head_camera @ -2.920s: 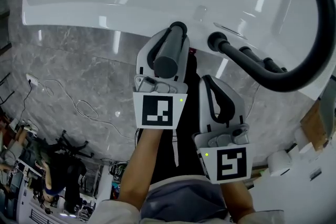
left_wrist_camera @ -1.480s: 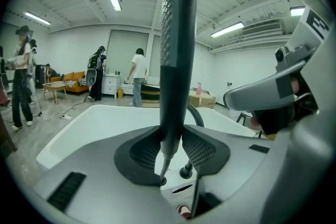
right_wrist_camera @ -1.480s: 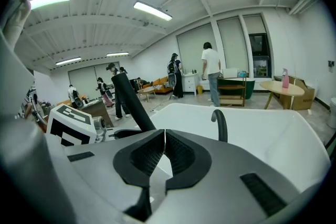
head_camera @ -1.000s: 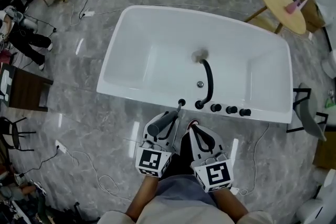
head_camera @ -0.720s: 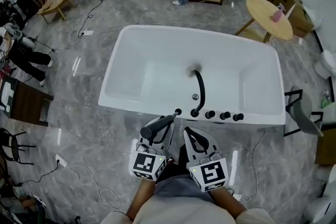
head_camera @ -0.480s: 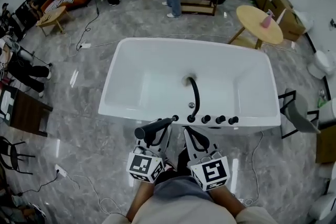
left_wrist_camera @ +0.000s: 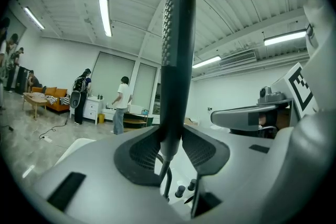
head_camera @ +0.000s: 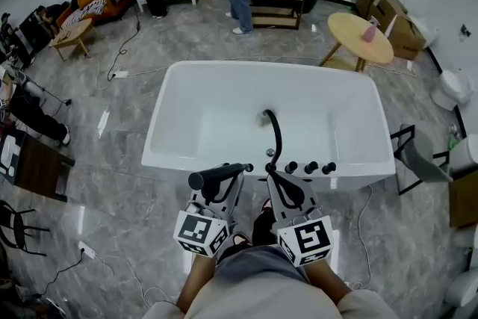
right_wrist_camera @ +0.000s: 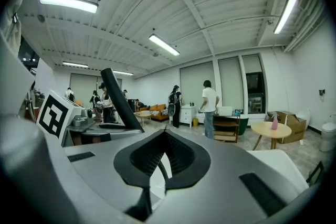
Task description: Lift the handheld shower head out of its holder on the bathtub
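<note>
Dark, slim shower head (left_wrist_camera: 177, 55) clamped in left gripper (left_wrist_camera: 170, 139) (right gripper (right_wrist_camera: 164, 136) closed, empty)

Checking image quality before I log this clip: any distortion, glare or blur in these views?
Head view: strong fisheye bend, the bathtub edges curve; streaky reflections on the glossy floor; evenly lit. Left gripper view: dark circular vignette, the shower head close and slightly soft. Right gripper view: same vignette, the ceiling light blown out.
</note>
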